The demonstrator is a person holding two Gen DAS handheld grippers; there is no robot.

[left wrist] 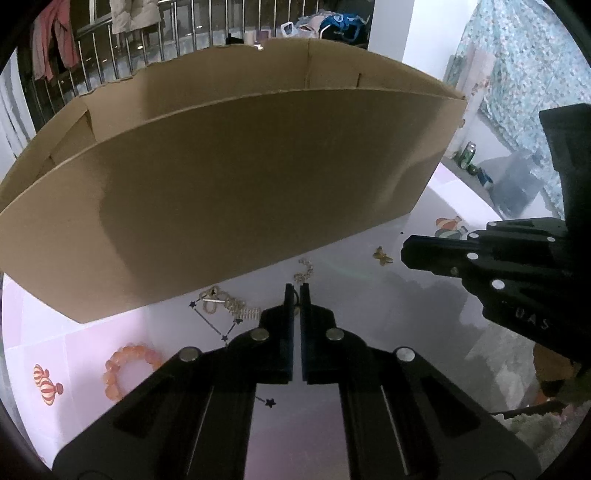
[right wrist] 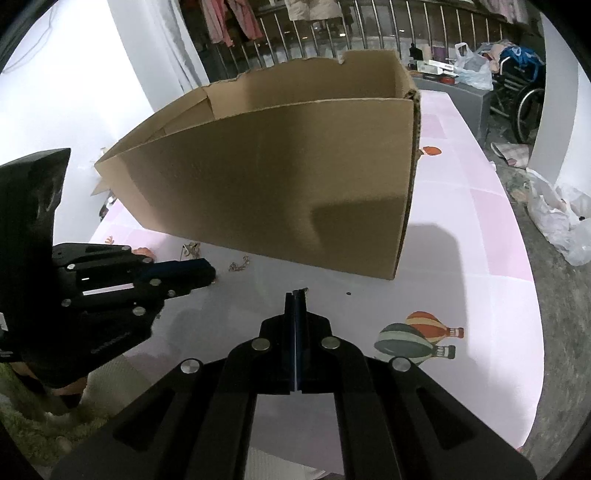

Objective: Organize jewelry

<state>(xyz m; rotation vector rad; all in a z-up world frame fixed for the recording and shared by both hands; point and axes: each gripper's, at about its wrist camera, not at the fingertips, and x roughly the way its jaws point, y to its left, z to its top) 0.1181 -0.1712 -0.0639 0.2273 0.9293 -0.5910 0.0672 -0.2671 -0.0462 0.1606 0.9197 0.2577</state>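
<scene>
An open cardboard box [left wrist: 221,192] stands on the pink table; it also shows in the right wrist view [right wrist: 280,184]. My left gripper [left wrist: 294,290] is nearly shut, with a small dark thing between its tips, near a silver chain [left wrist: 303,272]. A gold jewelry tangle [left wrist: 225,305], an orange bead bracelet [left wrist: 125,369] and a gold butterfly piece [left wrist: 383,256] lie in front of the box. My right gripper [right wrist: 296,295] is shut on a small piece of jewelry that barely shows at its tips. The left gripper also shows in the right wrist view [right wrist: 210,273].
The table [right wrist: 480,229] has balloon prints [right wrist: 417,338] and a small dark speck [right wrist: 348,294]. Its right edge drops to a floor with plastic bags [right wrist: 561,218]. A railing with hanging clothes [right wrist: 229,22] is behind. Cans [left wrist: 467,155] stand on a ledge.
</scene>
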